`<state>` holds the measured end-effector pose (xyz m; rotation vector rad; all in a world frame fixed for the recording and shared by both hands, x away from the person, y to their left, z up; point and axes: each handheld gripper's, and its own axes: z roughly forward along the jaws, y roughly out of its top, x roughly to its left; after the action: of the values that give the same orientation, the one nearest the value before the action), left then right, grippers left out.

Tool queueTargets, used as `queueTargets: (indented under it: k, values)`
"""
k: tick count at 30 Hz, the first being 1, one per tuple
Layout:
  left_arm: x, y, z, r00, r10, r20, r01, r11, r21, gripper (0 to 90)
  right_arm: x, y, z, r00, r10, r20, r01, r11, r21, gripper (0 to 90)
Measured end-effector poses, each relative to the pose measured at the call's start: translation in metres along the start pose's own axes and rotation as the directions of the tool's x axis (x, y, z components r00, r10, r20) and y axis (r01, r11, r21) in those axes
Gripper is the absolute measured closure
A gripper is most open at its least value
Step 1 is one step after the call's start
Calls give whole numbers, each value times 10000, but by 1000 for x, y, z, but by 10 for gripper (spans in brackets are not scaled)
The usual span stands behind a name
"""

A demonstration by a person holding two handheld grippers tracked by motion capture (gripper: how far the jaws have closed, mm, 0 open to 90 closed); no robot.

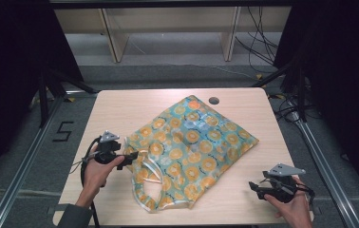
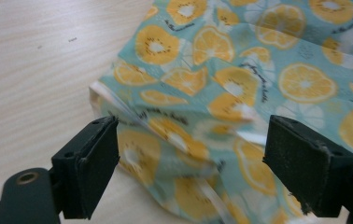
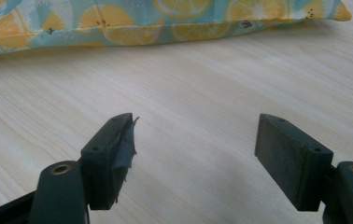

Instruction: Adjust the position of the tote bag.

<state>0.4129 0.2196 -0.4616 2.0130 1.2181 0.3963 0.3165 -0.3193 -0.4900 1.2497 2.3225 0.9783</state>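
nearest me, my right gripper (image 1: 256, 186) sits low at the table's (image 1: 120, 107) near right edge, jaws spread wide over bare wood, well apart from the bag (image 1: 194, 142). my left gripper (image 1: 132, 156) is at the near left, jaws wide too, with the bag's crumpled corner and handle (image 2: 174, 135) between them; i can't tell if they touch it. the orange-slice print bag lies flat across the table's middle, angled toward the far right.
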Motion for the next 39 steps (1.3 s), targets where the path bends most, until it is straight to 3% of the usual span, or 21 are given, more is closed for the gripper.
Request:
queueTargets:
  k: [5,6,7,8,10,11,13,16,17,18,25,26,27,29,30,31,32,33,35,36,39]
  values:
    - [13,10,11,9996,-194,-187,196,9997,130,174,0,-1,2,9996,-204,178,207,9997,-164,295]
    - [20,15,15,9993,-295,-232,301,9993,236,174,4,0,0,9995,182,249,-186,9997,154,295]
    - [20,15,15,9993,-295,-232,301,9993,236,174,4,0,0,9995,182,249,-186,9997,154,295]
    - [25,21,21,9991,-381,-187,387,9987,323,174,2,0,1,9997,-65,218,64,9999,78,295]
    - [28,28,27,9989,-391,-265,402,9983,426,181,4,-1,2,9996,149,219,-150,9999,54,295]
    - [28,28,27,9989,-391,-265,402,9983,426,185,2,0,1,9993,-155,341,154,9999,30,295]
    - [32,36,38,9974,-527,-485,554,9968,576,192,2,0,2,9993,-161,333,160,9999,27,295]
    - [34,40,46,9966,-654,-497,674,9969,396,195,2,0,3,9993,-237,282,237,9997,-5,296]
    - [36,44,53,9957,-809,-444,831,9953,500,201,5,-1,3,9997,58,240,-59,10000,14,295]
    - [36,44,53,9957,-809,-444,831,9953,500,208,2,0,3,9997,-225,138,225,9997,44,295]
    - [40,49,72,9955,-856,-408,893,9912,980,251,4,0,3,9999,-46,152,44,9998,185,295]
    - [41,49,74,9957,-838,-388,876,9903,1081,275,3,0,5,9996,-256,133,256,9997,-3,295]
    - [44,50,74,9975,-635,-307,675,9853,1566,320,3,0,3,9995,-281,169,280,9996,79,295]
    - [46,48,76,9974,-725,-34,722,9863,1486,357,4,0,4,9996,-245,152,244,9997,51,295]
    - [47,47,77,9975,-702,126,678,9883,1368,523,3,0,4,9995,-305,46,305,9995,3,295]
    - [47,45,77,9980,-604,206,569,9887,1385,523,3,0,4,9995,-305,46,305,9995,3,295]
    - [48,44,76,9987,-456,243,420,9902,1333,667,6,0,5,9998,-212,-1,212,9998,3,295]
    - [48,42,76,9989,-360,293,319,9911,1289,667,6,0,5,9998,-212,-1,212,9998,3,295]
    - [48,39,75,9987,-299,422,254,9942,1046,811,7,1,5,9996,-19,-293,17,10000,-76,296]
    - [49,37,72,9988,-68,494,13,9939,1105,835,8,2,5,9997,-87,-248,83,9998,-164,298]
    - [49,33,70,9983,-88,581,27,9945,1045,881,8,2,5,9994,-271,-237,266,9994,-236,303]
